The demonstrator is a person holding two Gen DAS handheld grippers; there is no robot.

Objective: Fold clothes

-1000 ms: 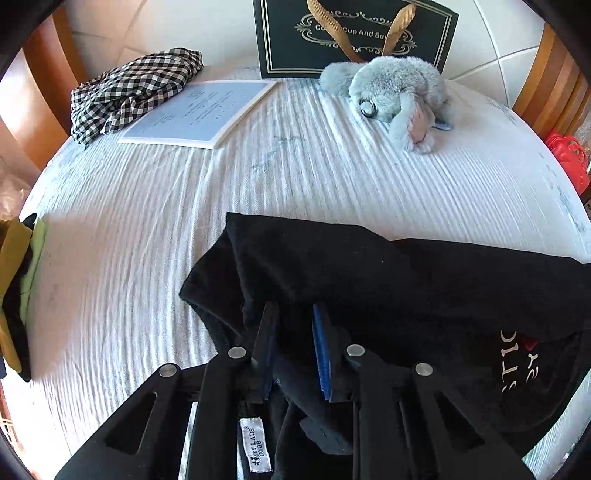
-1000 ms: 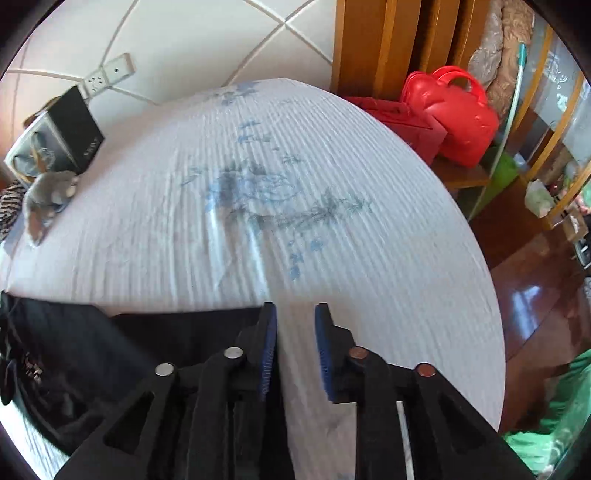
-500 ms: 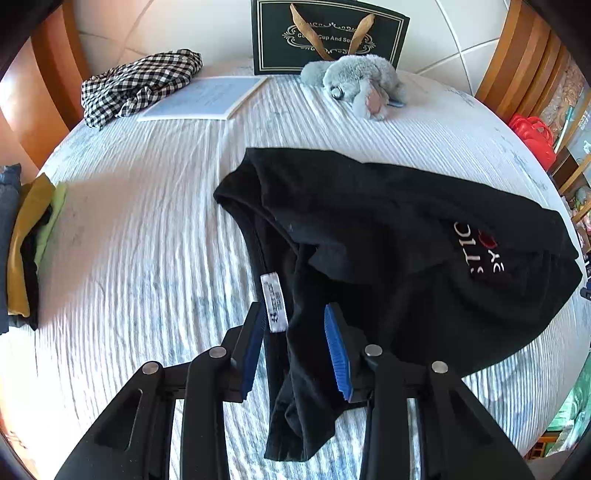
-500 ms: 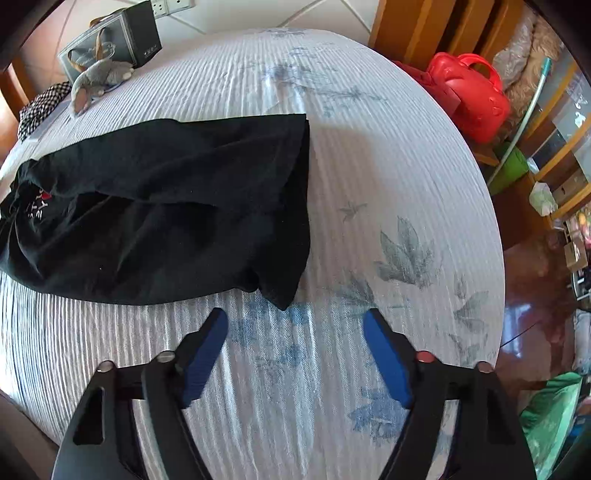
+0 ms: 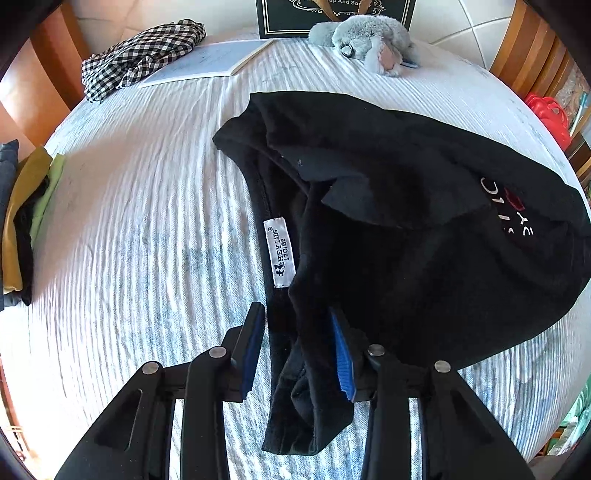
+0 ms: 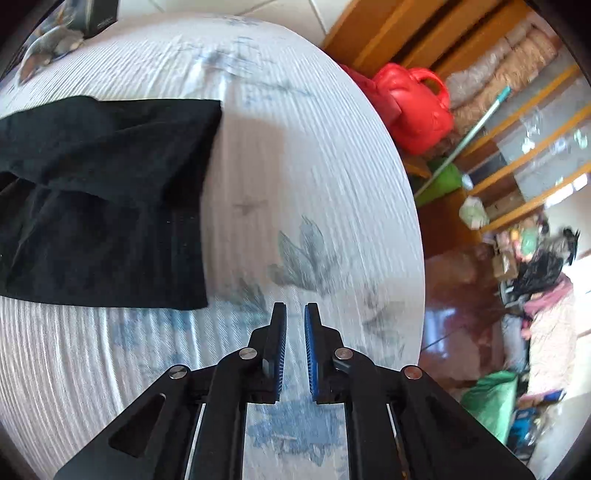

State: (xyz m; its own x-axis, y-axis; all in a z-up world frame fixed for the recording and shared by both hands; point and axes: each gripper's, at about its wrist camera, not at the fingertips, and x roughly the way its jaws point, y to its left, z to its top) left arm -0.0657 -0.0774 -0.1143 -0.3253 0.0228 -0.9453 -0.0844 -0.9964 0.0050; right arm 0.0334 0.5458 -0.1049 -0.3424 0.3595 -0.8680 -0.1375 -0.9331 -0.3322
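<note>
A black T-shirt (image 5: 406,221) lies folded lengthwise on the white bedsheet (image 5: 147,229), its white neck label (image 5: 280,253) facing up. My left gripper (image 5: 297,332) is open, its blue-padded fingers straddling the collar end of the shirt without pinching it. In the right wrist view the shirt's hem end (image 6: 110,192) lies at the left. My right gripper (image 6: 294,328) is shut and empty, above the bare sheet to the right of the hem.
A checked cloth (image 5: 140,55), a paper sheet (image 5: 207,62), a grey plush toy (image 5: 369,37) and a dark gift bag (image 5: 332,14) lie at the far end. Folded clothes (image 5: 22,221) are stacked at the left edge. A red bag (image 6: 413,107) sits beyond the bed's right edge.
My left gripper let go of the collar and opened wider over it. My right gripper released the hem, opened, drew back to the right and closed empty.
</note>
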